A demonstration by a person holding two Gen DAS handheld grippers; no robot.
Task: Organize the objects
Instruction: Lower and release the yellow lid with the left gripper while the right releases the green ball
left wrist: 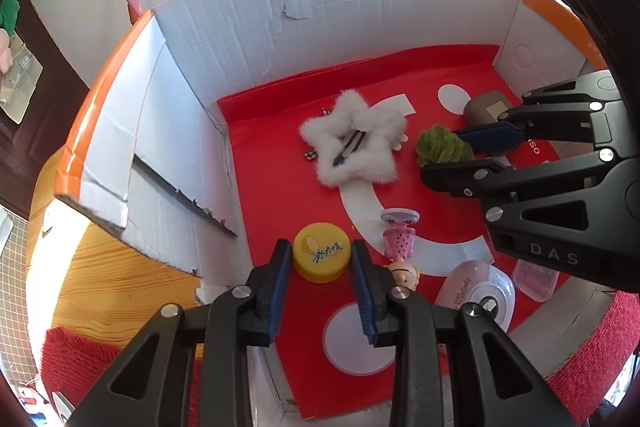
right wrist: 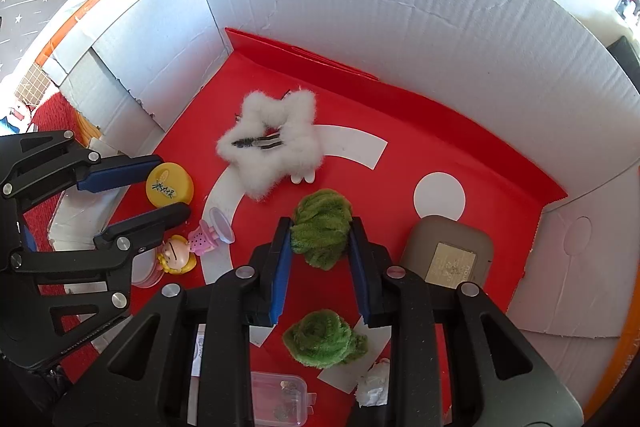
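Your left gripper (left wrist: 320,259) points steeply down into the cardboard box (left wrist: 328,11), and its blue-padded jaws flank the yellow cap (left wrist: 322,251). The cap is a round, flat yellow lid with a printed label on top. It lies on the red liner (left wrist: 280,131) near the box's left wall. The pads sit at the cap's two sides; whether they press on it you cannot tell from either view, though the jaws stand narrow.

Your right gripper (right wrist: 320,243) also tilts steeply down. Its jaws are closed on the green fuzzy ball (right wrist: 320,227), with the pads pressed into the fluff on both sides. The ball sits on the red liner near the middle of the box, just in front of the white fluffy star (right wrist: 276,143). A dark hair clip (right wrist: 260,142) lies across the star's centre.

A second green fuzzy ball (right wrist: 320,337) lies lower in the right wrist view, below the jaws and apart from them.

Right of your left jaws, a small pink doll (left wrist: 402,251) lies on its side. Beyond it is a pink-and-white case (left wrist: 476,287). A brown pouch (right wrist: 448,251) rests near the right wall. A clear plastic box (right wrist: 280,403) sits at the near edge.
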